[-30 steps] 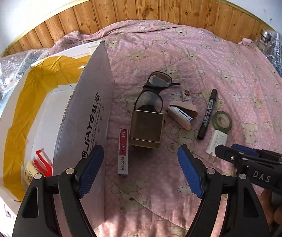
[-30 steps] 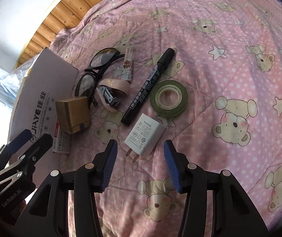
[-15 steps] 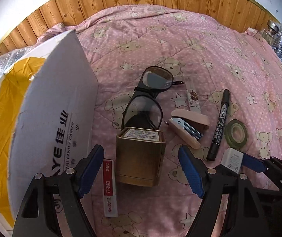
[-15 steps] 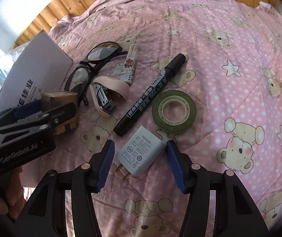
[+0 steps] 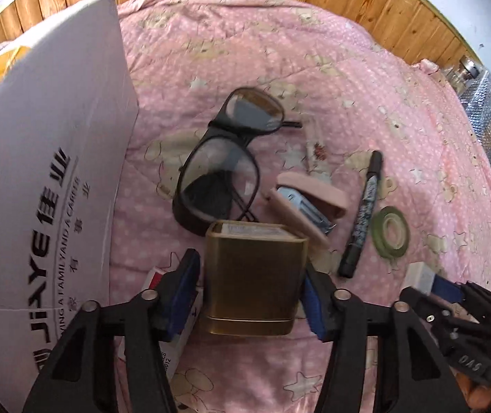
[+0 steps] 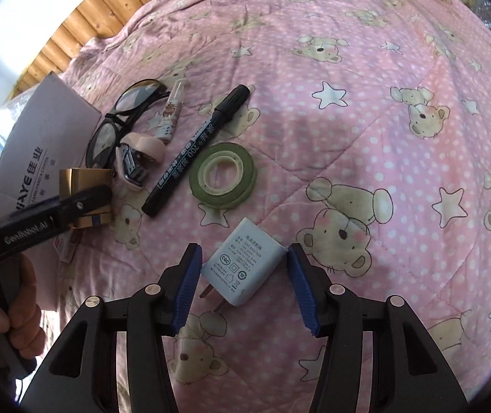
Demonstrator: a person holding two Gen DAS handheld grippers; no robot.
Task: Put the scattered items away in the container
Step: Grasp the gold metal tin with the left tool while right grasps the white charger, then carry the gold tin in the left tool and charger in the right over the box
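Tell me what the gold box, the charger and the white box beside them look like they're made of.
Gold box: likely metal tin, brushed brassy sheen with a rolled base rim.
Charger: looks like matte white moulded plastic with printed marks and two metal prongs.
White box: seems cardboard, a flat printed panel with yellow tape along its edge.

Close, downward wrist views, shared clutter
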